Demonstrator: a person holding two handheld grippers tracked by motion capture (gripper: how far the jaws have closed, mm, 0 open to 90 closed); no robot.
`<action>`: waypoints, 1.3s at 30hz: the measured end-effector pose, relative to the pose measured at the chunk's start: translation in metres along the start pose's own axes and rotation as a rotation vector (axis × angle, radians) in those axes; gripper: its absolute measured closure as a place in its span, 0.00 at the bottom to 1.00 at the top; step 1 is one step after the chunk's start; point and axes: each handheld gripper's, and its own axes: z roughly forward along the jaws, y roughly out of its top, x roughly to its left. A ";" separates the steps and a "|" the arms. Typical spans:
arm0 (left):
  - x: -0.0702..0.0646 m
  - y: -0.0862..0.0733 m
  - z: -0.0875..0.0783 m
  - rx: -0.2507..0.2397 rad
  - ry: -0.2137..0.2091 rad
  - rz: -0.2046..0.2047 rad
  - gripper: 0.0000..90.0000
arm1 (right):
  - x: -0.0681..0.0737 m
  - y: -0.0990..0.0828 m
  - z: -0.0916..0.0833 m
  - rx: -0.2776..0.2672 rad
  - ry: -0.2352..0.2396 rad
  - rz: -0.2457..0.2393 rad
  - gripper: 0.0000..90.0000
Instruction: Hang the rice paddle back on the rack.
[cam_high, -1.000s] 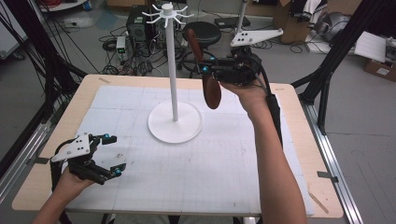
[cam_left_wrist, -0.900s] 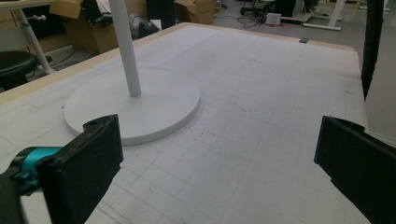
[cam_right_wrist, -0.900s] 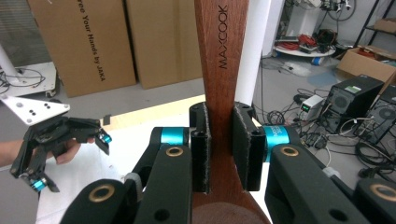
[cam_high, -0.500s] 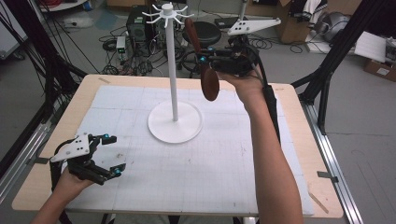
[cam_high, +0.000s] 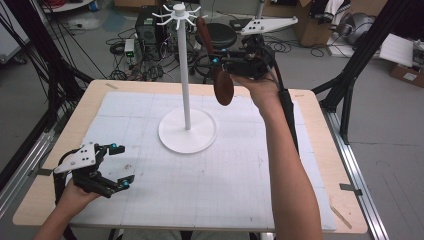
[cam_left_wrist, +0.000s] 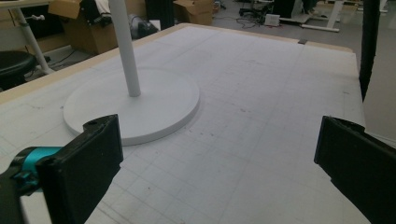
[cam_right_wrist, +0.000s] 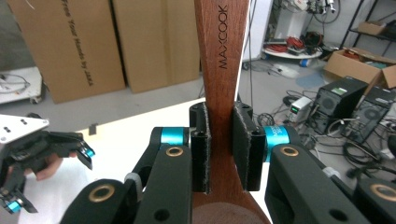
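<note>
A white stand (cam_high: 182, 70) with a round base (cam_high: 187, 131) (cam_left_wrist: 140, 107) and short hooks (cam_high: 177, 11) at its top rises from the middle of the table. My right gripper (cam_high: 222, 62) (cam_right_wrist: 220, 140) is held high to the right of the pole, shut on the handle of a dark wooden spoon (cam_high: 216, 62) (cam_right_wrist: 220, 56). The spoon hangs bowl down, its handle end near the hooks. My left gripper (cam_high: 119, 166) (cam_left_wrist: 219, 154) rests low near the table's front left corner, jaws wide apart and nothing between them.
A white gridded mat (cam_high: 225, 165) covers the wooden table (cam_high: 65, 135). Cardboard boxes (cam_right_wrist: 88, 42), cables and black equipment (cam_high: 145, 27) lie on the floor beyond the far edge. Black frame posts (cam_high: 350, 75) flank the table.
My right gripper has lifted the spoon higher and a little farther back, bringing the handle end up toward the hooks. The left gripper has stayed put.
</note>
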 end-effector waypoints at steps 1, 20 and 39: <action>0.000 0.000 0.000 0.001 0.000 0.000 0.02 | 0.000 0.001 0.001 0.004 -0.001 0.000 0.88; -0.001 0.000 -0.001 -0.002 -0.002 0.001 0.02 | -0.002 0.001 0.013 0.005 -0.024 0.004 0.88; -0.001 0.000 -0.001 0.000 -0.004 0.002 0.02 | -0.001 -0.003 0.022 -0.017 -0.043 0.012 0.87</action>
